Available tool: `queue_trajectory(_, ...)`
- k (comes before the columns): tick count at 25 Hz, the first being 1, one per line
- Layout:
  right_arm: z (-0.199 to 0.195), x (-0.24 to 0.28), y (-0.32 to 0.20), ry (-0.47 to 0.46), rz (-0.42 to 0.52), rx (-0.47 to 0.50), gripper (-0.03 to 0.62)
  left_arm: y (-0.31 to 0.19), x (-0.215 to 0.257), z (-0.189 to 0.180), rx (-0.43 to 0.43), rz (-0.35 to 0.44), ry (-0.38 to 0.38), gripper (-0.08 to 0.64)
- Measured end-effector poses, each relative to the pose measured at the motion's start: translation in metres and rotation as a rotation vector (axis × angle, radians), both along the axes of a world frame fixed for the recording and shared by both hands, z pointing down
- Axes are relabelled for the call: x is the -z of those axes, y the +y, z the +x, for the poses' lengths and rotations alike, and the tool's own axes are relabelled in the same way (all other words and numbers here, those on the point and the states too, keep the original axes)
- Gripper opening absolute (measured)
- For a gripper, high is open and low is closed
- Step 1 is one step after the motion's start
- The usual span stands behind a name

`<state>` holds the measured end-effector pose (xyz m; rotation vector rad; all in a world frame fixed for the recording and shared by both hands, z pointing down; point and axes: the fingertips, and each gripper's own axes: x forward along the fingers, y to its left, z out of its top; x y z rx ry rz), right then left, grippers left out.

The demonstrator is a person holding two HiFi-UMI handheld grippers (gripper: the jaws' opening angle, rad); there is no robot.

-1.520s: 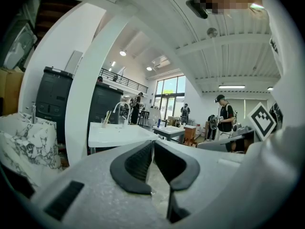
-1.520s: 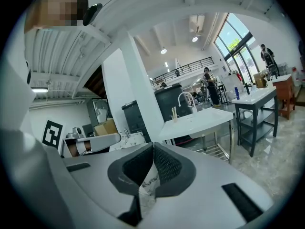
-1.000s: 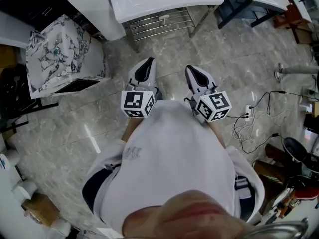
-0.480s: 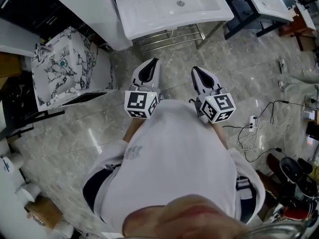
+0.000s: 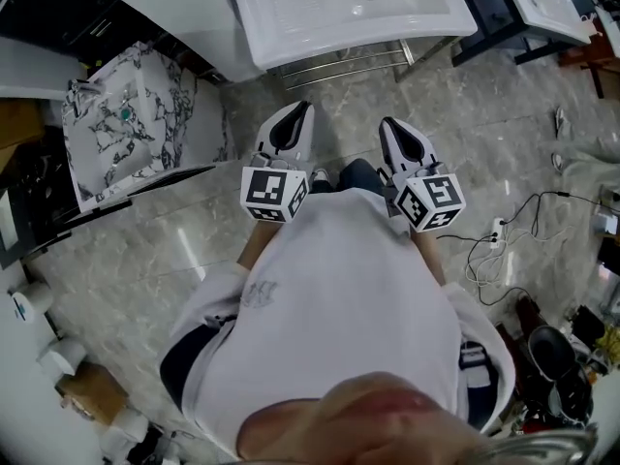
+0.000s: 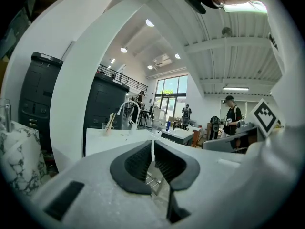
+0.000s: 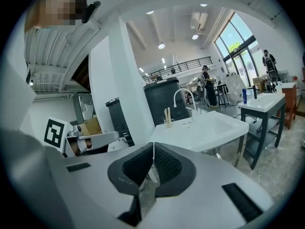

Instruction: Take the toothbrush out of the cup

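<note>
We log both pairs of jaws pressed together, holding nothing: left gripper (image 6: 152, 148), right gripper (image 7: 153, 152). The cup (image 7: 167, 123) stands on the white washbasin (image 7: 212, 128) beside the faucet (image 7: 175, 99), with the toothbrush (image 7: 167, 113) upright inside it, well apart from both grippers.

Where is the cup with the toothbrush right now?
Both gripper views show the cup on the white sink, at its back rim just left of the faucet; the head view cuts it off.
</note>
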<state>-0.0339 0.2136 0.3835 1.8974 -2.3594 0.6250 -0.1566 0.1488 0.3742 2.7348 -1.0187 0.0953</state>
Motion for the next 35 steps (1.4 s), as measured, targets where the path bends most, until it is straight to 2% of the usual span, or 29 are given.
queue_trajectory(8,0.018,-0.015,-0.029,-0.023,-0.028,0.007,0.015,-0.02,-0.015,0.006,0.032,-0.036,-0.03,0.031)
queue_trajectory(23,0.071,-0.004,-0.128,-0.035,0.016,0.163,0.015,-0.102,0.005,0.06,0.164,0.032,-0.029,0.031)
queue_trajectory(35,0.123,-0.003,-0.176,-0.037,0.029,0.224,0.015,-0.141,0.012,0.106,0.243,0.059,-0.034,0.031)
